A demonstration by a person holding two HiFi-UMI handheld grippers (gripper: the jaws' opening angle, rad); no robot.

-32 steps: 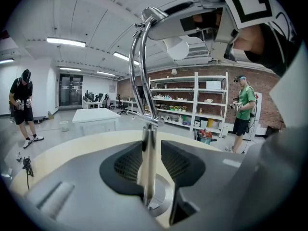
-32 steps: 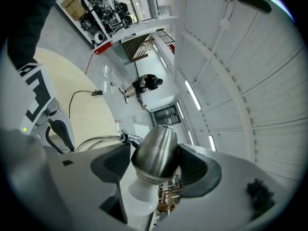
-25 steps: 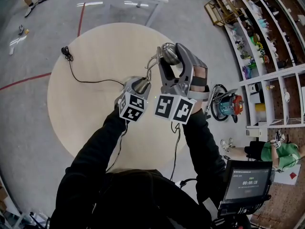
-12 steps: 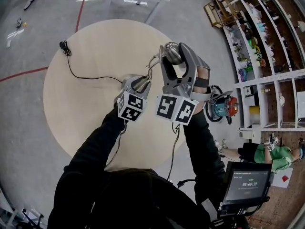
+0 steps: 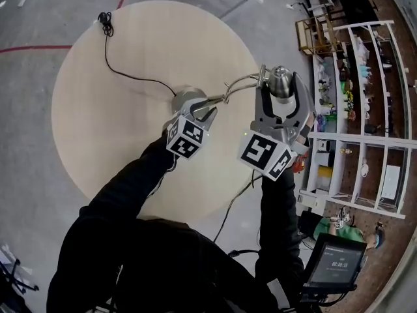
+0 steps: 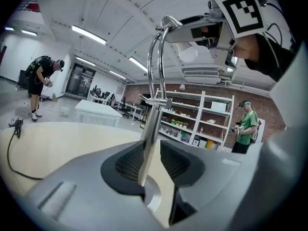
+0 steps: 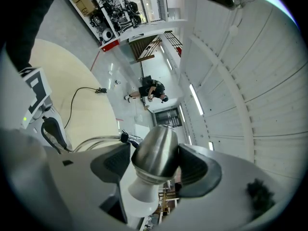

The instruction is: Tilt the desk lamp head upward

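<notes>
A chrome desk lamp stands on the round wooden table [image 5: 98, 122], its base [image 5: 184, 96] near the middle. My left gripper [image 5: 203, 106] straddles the upright stem [image 6: 153, 105] just above the base. Its jaws are closing: the stem leans on the left pad [image 6: 126, 163], and a narrow gap shows at the right pad. The curved arm [image 5: 238, 82] reaches right to the metal lamp head [image 5: 281, 80]. My right gripper [image 5: 281, 95] is shut on that head [image 7: 156, 150], with a pad against each side and the white bulb below.
The lamp's black cable [image 5: 124, 70] runs across the table to its far edge. Shelving [image 5: 352, 109] stands beyond the table on the right. A small monitor [image 5: 331, 263] sits at lower right. One person [image 6: 41, 81] stands far left, another in green [image 6: 246, 129] by the shelves.
My right gripper has carried the lamp head to the right, away from the left gripper, so the arm now stretches out. The left gripper stays at the stem.
</notes>
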